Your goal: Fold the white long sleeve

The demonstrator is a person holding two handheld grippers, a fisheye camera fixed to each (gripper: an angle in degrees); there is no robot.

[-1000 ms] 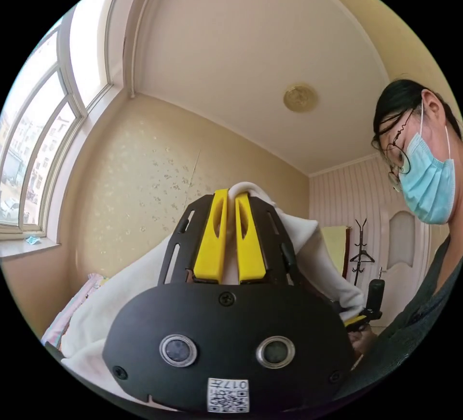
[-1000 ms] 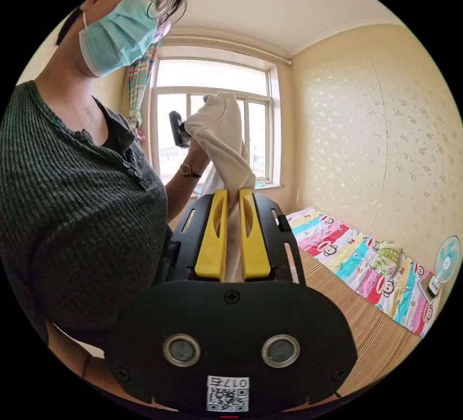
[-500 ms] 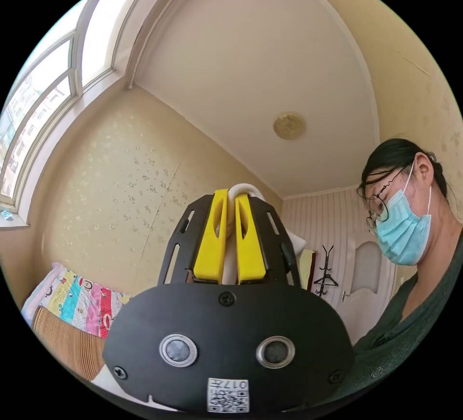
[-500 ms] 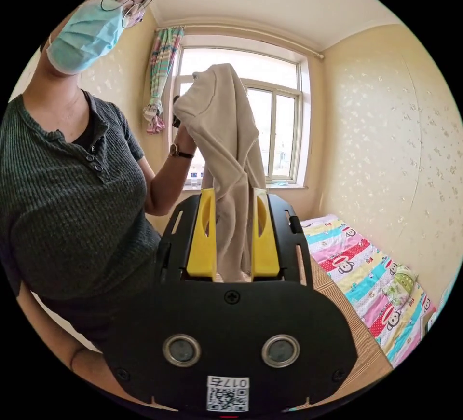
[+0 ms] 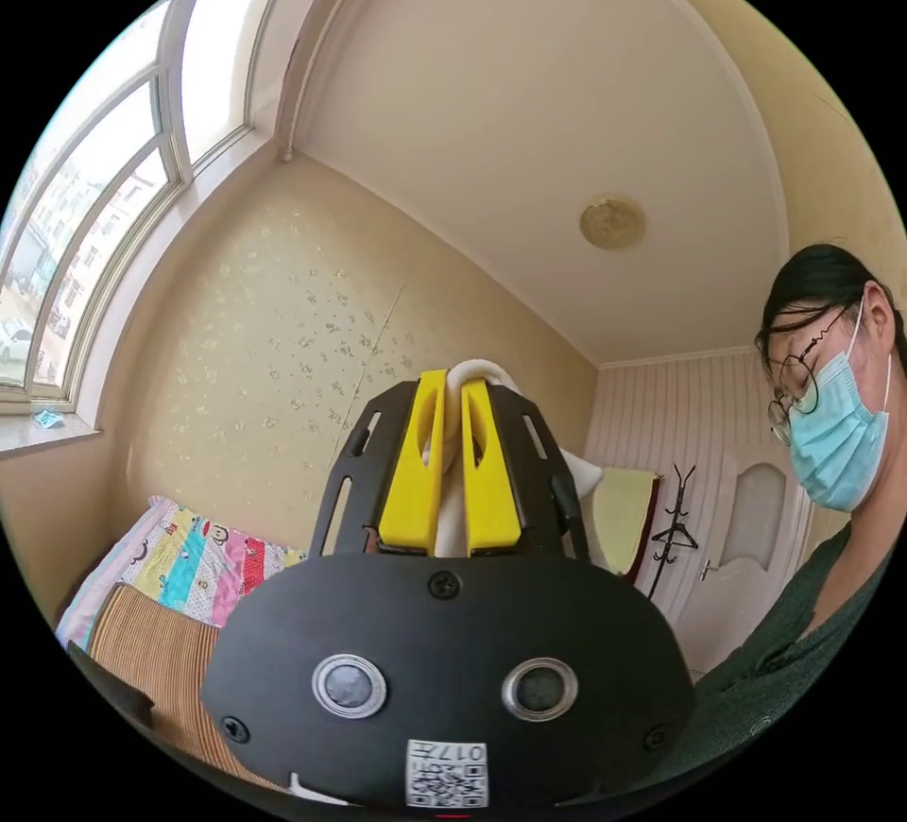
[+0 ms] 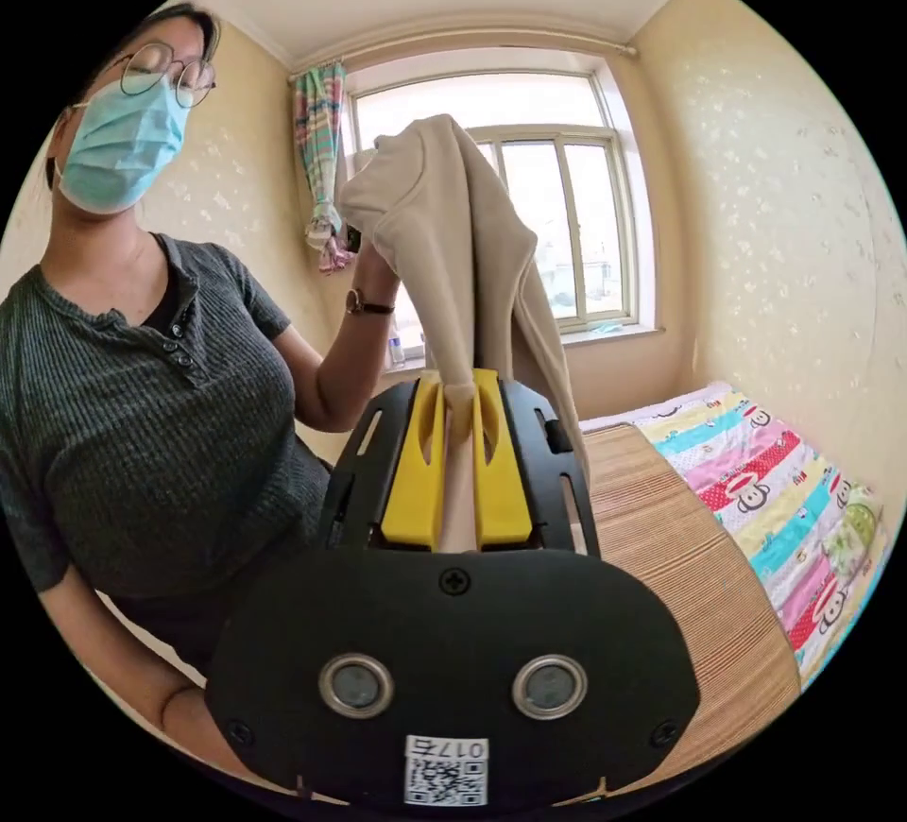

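Both grippers, left gripper [image 5: 452,406] and right gripper [image 6: 460,406], clamp white long sleeve [image 6: 463,246] above striped mat [image 6: 680,567].

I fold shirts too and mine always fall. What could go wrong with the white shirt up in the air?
The white long sleeve hangs bunched between the left gripper and right gripper, so it might get laid down twisted. Each gripper seems to pinch only a little cloth, so a tug could pull it free onto the striped mat.

A striped brown mat [image 6: 680,567] is lying beside a colourful cartoon-print sheet [image 6: 784,501] (the two touching along one edge). Daylight is coming through the window [image 6: 557,217], a patterned curtain [image 6: 319,161] is hanging at its side, and a coat stand [image 5: 673,520] is standing near a white door [image 5: 746,548].
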